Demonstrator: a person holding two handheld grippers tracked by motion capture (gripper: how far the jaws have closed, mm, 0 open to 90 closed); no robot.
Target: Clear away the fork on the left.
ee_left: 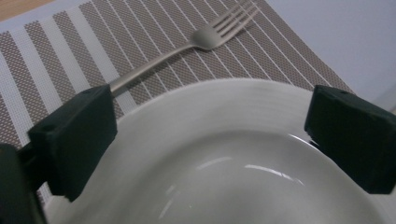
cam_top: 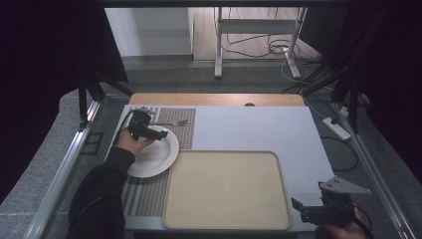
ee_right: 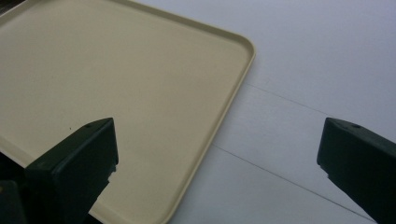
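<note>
High view showed my left tongs point(cam_top: 158, 133) hovering over the far rim of the white plate point(cam_top: 159, 158), which lay on the striped placemat point(cam_top: 144, 194) at the left of the worktop point(cam_top: 249, 129). My left hand point(cam_top: 130, 143) gripped the tool from the near side, with my dark sleeve point(cam_top: 102, 194) running back toward the bottom edge. A fork point(cam_top: 171, 123) lay on the placemat just beyond the plate, its tines pointing right.

Left gripper view put the plate point(ee_left: 224, 154) between my two black jaws, which stood wide apart and held nothing; the plate's rim passed under both of them, though I could not tell whether either jaw touched it. The fork point(ee_left: 187, 49) lay past the rim on the placemat point(ee_left: 70, 56), handle toward the left jaw, tines toward the upper right.

My right tongs point(cam_top: 298, 209) sat at the near right corner of the worktop, just off the right edge of the beige tray point(cam_top: 224, 219), well apart from the plate. Right gripper view had those jaws spread wide as well, gripping nothing, with the tray's corner point(ee_right: 205, 112) lying beneath the left jaw and bare pale worktop point(ee_right: 303, 70) under the right one. The tray lay just to the right of the plate and overlapped the placemat's right edge.
</note>
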